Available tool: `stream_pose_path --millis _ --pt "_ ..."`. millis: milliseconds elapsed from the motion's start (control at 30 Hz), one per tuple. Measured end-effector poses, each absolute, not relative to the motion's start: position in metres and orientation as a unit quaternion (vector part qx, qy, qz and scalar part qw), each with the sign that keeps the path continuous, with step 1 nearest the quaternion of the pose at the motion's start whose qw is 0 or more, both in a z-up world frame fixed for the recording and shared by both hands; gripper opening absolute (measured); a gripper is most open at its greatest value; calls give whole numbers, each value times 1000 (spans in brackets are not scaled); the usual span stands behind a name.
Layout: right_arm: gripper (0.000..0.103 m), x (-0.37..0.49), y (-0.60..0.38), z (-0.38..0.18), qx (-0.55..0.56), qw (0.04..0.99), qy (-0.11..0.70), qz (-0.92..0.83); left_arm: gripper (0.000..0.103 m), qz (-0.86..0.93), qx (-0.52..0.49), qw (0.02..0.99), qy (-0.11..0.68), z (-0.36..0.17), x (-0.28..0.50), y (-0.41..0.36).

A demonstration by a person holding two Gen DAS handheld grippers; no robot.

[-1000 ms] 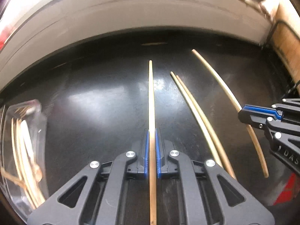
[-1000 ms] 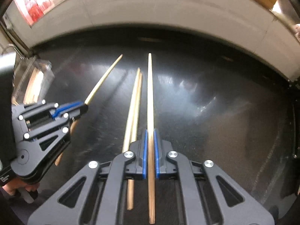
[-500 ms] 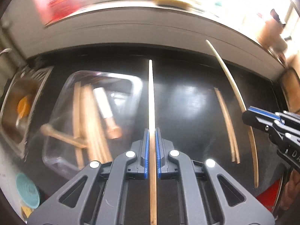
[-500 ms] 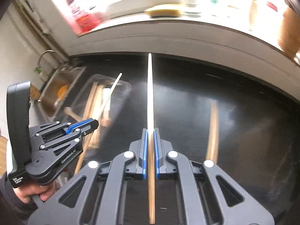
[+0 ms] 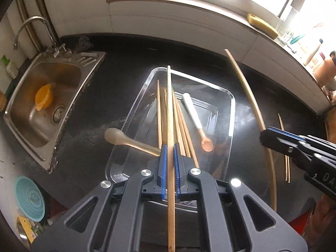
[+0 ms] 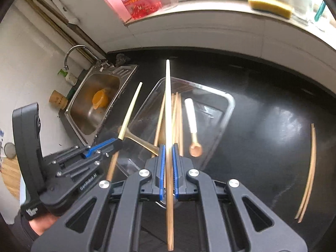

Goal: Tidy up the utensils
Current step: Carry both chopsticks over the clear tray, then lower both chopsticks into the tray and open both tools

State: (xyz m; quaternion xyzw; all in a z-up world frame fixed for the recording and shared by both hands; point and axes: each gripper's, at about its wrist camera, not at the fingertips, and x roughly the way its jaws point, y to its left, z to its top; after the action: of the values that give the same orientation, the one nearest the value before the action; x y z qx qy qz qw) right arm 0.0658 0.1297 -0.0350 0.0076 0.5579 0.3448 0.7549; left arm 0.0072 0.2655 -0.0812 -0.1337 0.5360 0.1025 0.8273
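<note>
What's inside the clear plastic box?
The clear box holds a bunch of wooden chopsticks, a white-handled spoon and a beige spoon sticking out over its rim. The left gripper hides the near end.

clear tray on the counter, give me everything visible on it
The clear tray is a shallow rectangular container with rounded corners, apparently plastic, resting flat on the black counter right of the sink. Inside lie several wooden chopsticks and a white-handled spoon; a beige spoon crosses its left rim. No gripper touches it.
</note>
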Motion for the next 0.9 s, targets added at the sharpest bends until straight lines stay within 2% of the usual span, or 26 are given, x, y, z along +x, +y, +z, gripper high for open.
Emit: stream_pose_path --millis 900 --pt "8 96 175 -91 3 739 601 304 7 72 -166 802 569 -146 45 297"
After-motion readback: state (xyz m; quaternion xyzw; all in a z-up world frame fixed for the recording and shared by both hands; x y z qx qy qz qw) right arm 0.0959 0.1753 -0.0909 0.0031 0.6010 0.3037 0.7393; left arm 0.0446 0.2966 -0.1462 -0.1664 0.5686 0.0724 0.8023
